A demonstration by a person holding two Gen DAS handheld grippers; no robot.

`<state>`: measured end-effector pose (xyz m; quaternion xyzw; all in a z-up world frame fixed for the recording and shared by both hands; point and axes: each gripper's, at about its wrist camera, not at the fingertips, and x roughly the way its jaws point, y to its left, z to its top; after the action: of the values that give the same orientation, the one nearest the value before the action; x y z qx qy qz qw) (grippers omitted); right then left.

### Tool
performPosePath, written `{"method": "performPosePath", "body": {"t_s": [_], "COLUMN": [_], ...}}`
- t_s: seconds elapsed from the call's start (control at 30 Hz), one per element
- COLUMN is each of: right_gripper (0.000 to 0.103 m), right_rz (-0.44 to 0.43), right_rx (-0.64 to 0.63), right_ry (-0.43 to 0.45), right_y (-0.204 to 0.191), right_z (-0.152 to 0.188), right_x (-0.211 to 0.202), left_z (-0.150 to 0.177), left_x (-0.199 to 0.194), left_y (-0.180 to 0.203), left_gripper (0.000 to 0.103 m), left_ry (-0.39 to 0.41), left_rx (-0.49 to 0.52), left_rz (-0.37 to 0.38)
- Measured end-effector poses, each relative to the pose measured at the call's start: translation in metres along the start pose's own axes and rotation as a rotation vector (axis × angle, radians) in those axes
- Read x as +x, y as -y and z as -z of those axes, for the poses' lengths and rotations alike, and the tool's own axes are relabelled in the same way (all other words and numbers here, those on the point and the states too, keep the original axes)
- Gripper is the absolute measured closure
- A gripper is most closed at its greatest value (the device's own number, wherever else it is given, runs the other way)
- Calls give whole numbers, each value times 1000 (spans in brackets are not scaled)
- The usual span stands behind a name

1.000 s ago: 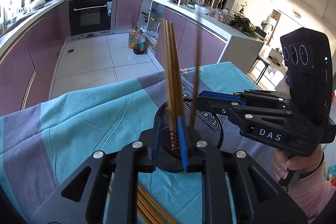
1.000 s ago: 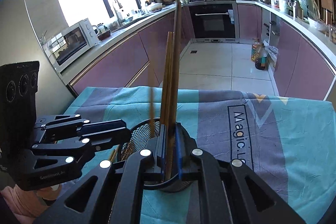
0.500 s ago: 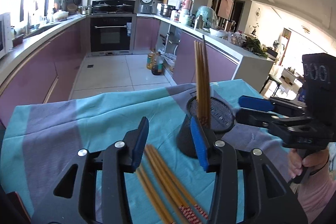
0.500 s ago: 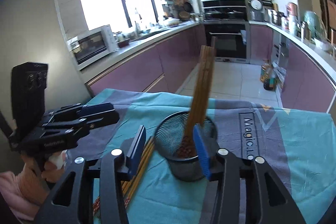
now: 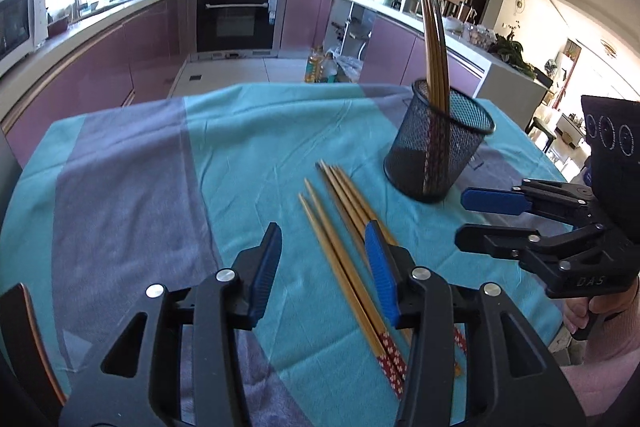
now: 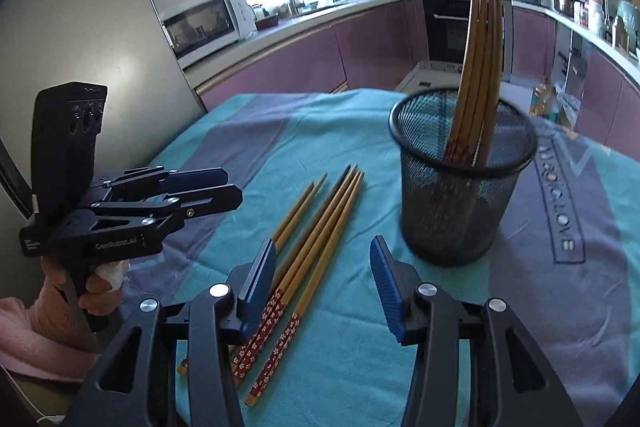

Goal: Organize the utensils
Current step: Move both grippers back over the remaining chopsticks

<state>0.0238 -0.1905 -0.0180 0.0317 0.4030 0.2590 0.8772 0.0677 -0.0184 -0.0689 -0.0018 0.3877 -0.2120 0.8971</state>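
Note:
A black mesh cup [image 5: 436, 151] [image 6: 460, 195] stands on the teal and grey tablecloth [image 5: 240, 147]. Several wooden chopsticks [image 5: 434, 47] [image 6: 478, 59] stand upright in it. More loose chopsticks [image 5: 344, 255] [image 6: 316, 239] with red patterned ends lie on the cloth, in front of the cup in the left wrist view. My left gripper [image 5: 323, 267] [image 6: 234, 187] is open above them with nothing between its fingers. My right gripper [image 6: 323, 285] [image 5: 460, 218] is also open and empty, just short of the cup, over the chopsticks' patterned ends.
The table's far edge drops to a tiled kitchen floor [image 5: 224, 67] with purple cabinets and an oven [image 5: 236, 19]. A microwave [image 6: 204, 23] sits on the left counter. A dark chair back [image 5: 16, 327] stands at the table's near left. Hands in pink sleeves [image 6: 48, 331] hold the grippers.
Both grippers were shut on chopsticks over the cup. They let go, opened, and drew back and down. The chopsticks now stand in the cup, and the loose ones lie under the jaws.

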Motion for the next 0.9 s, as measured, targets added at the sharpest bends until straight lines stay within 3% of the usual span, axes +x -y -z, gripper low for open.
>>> {"method": "performPosePath", "body": {"t_s": [0.4,0.9], "right_gripper": [56,56], "right_rz": [39,72], "right_rx": [22,3], "right_ry": [-57,-76], "right_y": [-5,-8], "right_z": [21,24], "right_x": [23,32], "left_z": [21,27], "left_x": [25,35], "left_y": [15,19], "left_gripper": [60,63], "left_ry": [-101,-134], "left_rx": [11,38], "left_rz": [-3,-41]}}
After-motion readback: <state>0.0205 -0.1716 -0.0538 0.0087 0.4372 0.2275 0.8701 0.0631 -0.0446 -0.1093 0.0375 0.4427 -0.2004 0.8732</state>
